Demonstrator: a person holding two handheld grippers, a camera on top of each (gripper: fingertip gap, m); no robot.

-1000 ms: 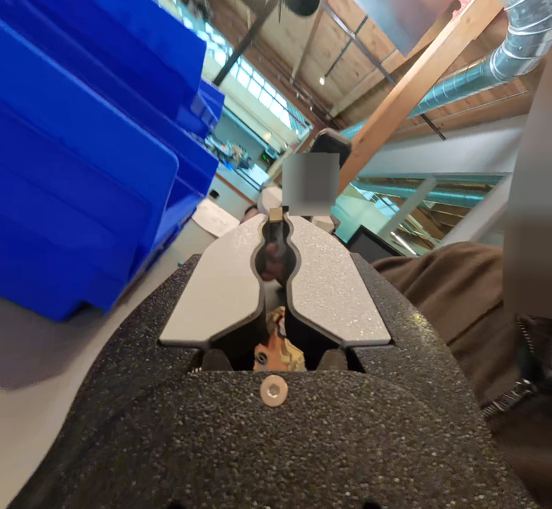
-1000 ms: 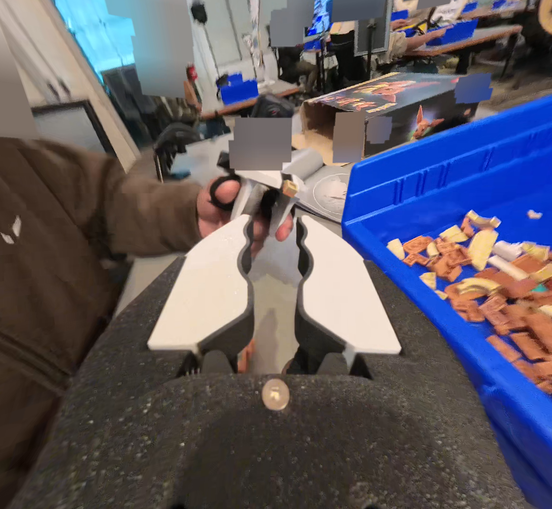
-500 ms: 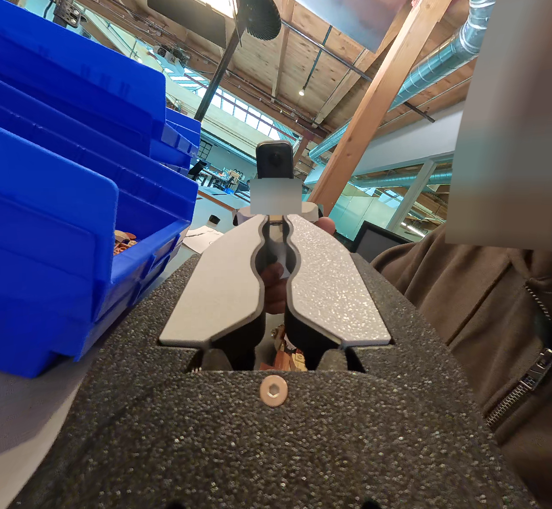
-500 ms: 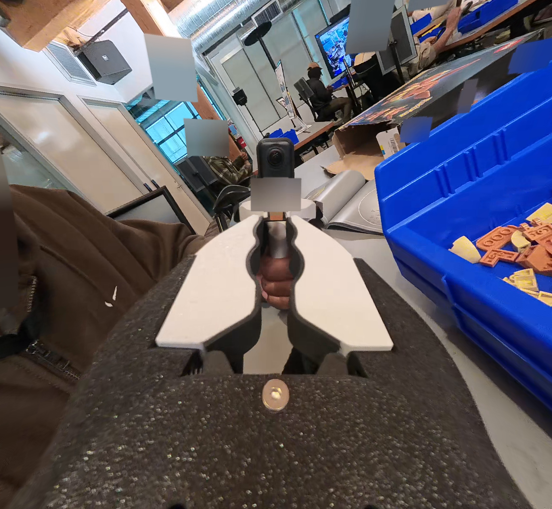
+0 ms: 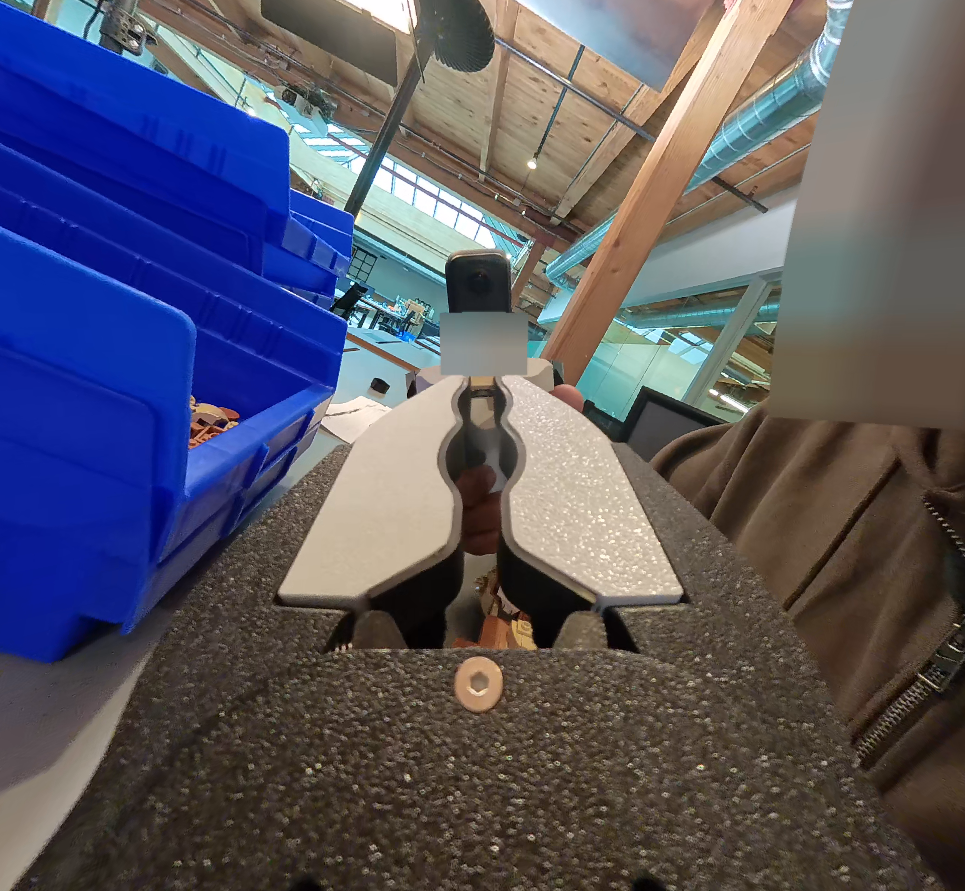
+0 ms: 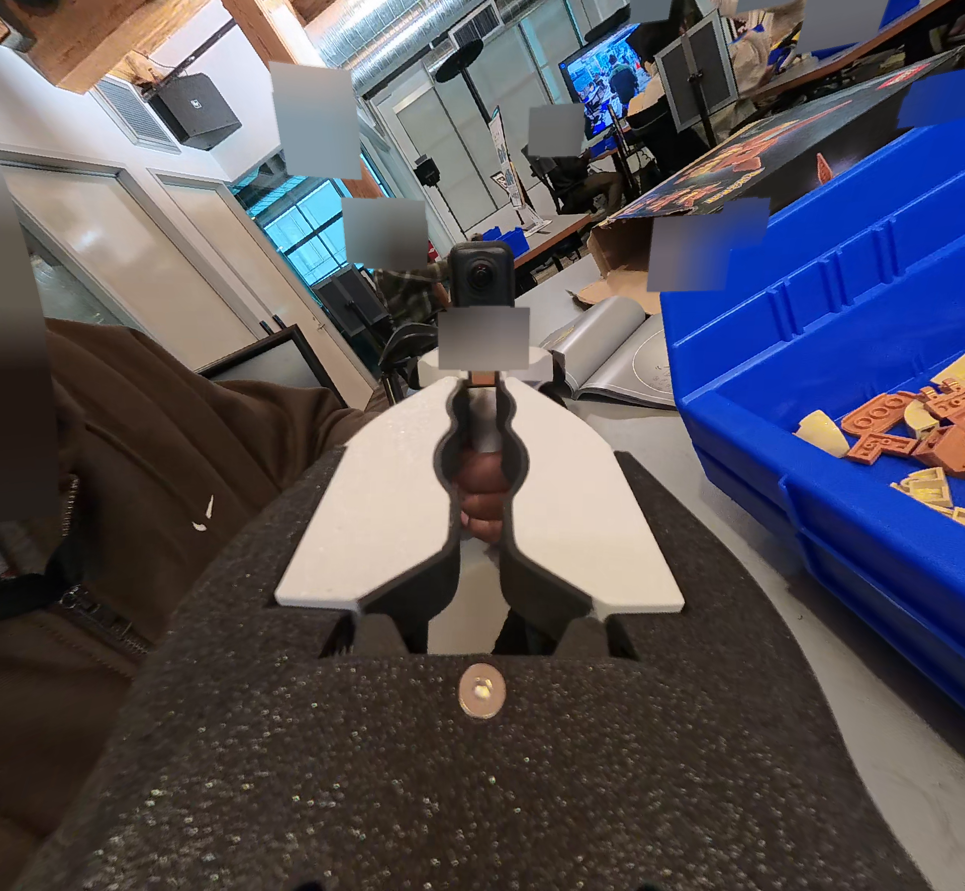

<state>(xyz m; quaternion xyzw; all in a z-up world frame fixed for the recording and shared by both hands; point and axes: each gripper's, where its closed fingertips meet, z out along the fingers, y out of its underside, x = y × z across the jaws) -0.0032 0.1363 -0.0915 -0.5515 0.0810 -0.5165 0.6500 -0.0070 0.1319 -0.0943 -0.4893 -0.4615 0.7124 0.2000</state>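
Left wrist view shows the left gripper (image 5: 481, 385) with its fingers (image 5: 397, 474) drawn close, leaving only a narrow slot at the very tips. A small piece (image 5: 480, 387) fills that slot, tan from this side, and both tips press on it. Straight beyond the tips, nose to nose, sits the right gripper, its black camera (image 5: 478, 286) looking back.

From the right wrist view the right gripper (image 6: 483, 380) is closed to much the same narrow slot. The small piece (image 6: 483, 379) sits squarely between its tips too, reddish brown from this side (whether it is one block or two joined, I cannot tell). The piece hangs in the air above the table (image 6: 652, 427), at the one spot where all four tips meet. That is probably why the two tools point straight at each other. So small a thing offers room only at the extreme tips, which would explain the shallow pinch.

Through the gap behind the right fingers shows the hand (image 6: 483, 490) on the other tool, with a brown jacket (image 6: 156, 448) off to the left of them.

To the right of the right fingers stands a blue bin (image 6: 783, 343) on the table, with loose pieces (image 6: 887, 427) of tan and brown in it, low-walled on the near side and so easy to reach into. Past the tips lie an open booklet (image 6: 611, 354) and a cardboard box (image 6: 731, 176). In the left view the same blue bin (image 5: 104, 448) lies left of the fingers, and a few more brownish bits (image 5: 496, 620) show beneath them.
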